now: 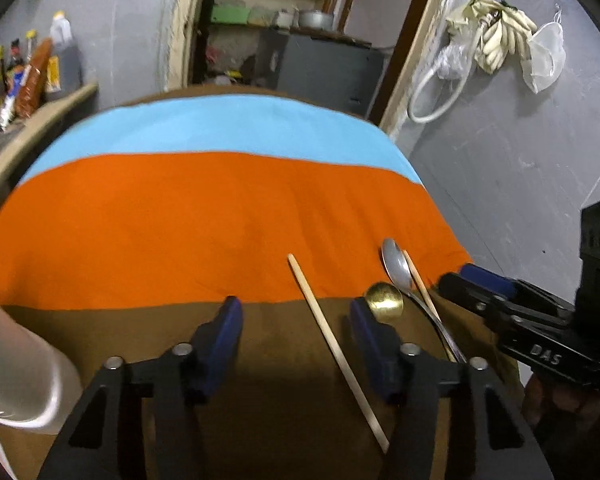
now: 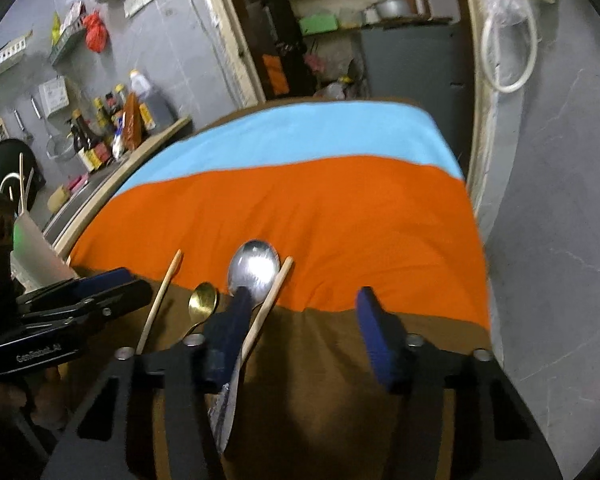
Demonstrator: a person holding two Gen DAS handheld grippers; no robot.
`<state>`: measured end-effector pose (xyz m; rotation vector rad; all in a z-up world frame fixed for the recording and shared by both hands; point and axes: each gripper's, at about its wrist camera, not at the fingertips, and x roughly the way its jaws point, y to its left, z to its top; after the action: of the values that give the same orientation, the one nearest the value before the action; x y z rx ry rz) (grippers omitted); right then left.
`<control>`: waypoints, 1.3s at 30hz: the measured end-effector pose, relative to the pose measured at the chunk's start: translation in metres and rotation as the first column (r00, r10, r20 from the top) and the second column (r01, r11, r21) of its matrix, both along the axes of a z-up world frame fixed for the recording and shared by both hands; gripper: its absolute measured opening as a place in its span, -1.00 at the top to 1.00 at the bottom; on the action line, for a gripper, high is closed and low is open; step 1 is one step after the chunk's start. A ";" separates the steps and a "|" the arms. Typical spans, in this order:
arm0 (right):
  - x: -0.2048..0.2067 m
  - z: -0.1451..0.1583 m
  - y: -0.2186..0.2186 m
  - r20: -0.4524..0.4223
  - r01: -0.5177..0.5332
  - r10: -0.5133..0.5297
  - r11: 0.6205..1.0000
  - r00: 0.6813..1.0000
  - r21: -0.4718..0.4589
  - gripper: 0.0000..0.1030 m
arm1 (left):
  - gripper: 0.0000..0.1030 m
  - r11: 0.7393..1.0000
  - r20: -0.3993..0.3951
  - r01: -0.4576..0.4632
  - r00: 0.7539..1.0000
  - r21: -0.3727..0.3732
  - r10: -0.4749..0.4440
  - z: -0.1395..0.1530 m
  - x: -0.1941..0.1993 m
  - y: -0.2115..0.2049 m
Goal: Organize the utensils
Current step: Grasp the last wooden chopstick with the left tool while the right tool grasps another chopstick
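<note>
I see a cluttered grey-walled kitchen, and in front of me a surface draped in blue, orange and brown cloth. The utensils lie together at the brown-orange seam: a silver spoon, a small gold spoon and two wooden chopsticks, all with their long axes running roughly away from me, handles toward me.

My right gripper is the nearer one; its jaws are spread and hold nothing. The cluster sits off to their left side, with the silver spoon's neck passing behind the left finger, so nothing lies squarely in the gap. I judge a shift leftward is needed.

My left gripper also has its jaws spread and empty, with one chopstick slanting through the gap.
</note>
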<state>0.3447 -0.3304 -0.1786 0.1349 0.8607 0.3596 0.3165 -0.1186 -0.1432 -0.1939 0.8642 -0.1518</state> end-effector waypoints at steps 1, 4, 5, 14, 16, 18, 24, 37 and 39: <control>0.002 -0.002 0.002 -0.009 -0.007 0.007 1.000 1.000 -0.002 0.36 | 0.12 1.000 -0.007 0.006 1.000 -0.006 -0.006 -0.001 0.001 -0.001; 0.007 -0.007 0.009 -0.034 -0.038 0.037 0.999 0.999 -0.002 0.43 | 0.32 0.999 -0.034 0.022 0.999 -0.028 -0.023 -0.006 0.005 -0.003; 0.009 -0.007 0.012 -0.039 -0.047 0.046 0.999 0.998 -0.010 0.47 | 0.39 0.999 -0.040 0.024 0.999 -0.031 -0.026 -0.007 0.005 -0.003; 0.025 -0.007 0.027 -0.117 -0.089 0.081 0.994 0.990 -0.066 0.67 | 0.55 0.999 -0.069 0.044 0.997 -0.019 -0.045 -0.009 0.018 -0.009; 0.030 -0.007 0.024 -0.174 -0.078 0.070 0.996 0.982 -0.040 0.67 | 0.68 0.999 -0.081 0.034 0.996 -0.014 -0.035 -0.008 0.021 -0.009; 0.037 -0.007 0.023 -0.227 -0.078 0.070 0.997 0.971 -0.023 0.66 | 0.79 0.999 -0.106 0.012 0.994 -0.044 -0.016 -0.008 0.025 -0.004; 0.039 -0.010 0.034 -0.263 -0.089 0.071 0.994 0.962 -0.057 0.78 | 0.89 0.995 -0.146 -0.026 0.989 -0.092 0.013 -0.009 0.028 0.001; -0.017 0.031 -0.005 -0.114 0.145 -0.132 0.983 0.985 0.113 0.91 | 0.90 0.981 -0.024 -0.047 0.999 -0.190 0.044 0.030 -0.005 0.024; -0.030 0.045 -0.010 -0.056 0.170 -0.165 0.977 0.985 0.127 0.92 | 0.90 0.974 0.023 -0.032 0.999 -0.224 0.038 0.042 -0.015 0.029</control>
<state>0.3148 -0.3402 -0.1336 0.3367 0.8634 0.2555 0.3015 -0.0901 -0.1012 -0.4167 0.8153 -0.2187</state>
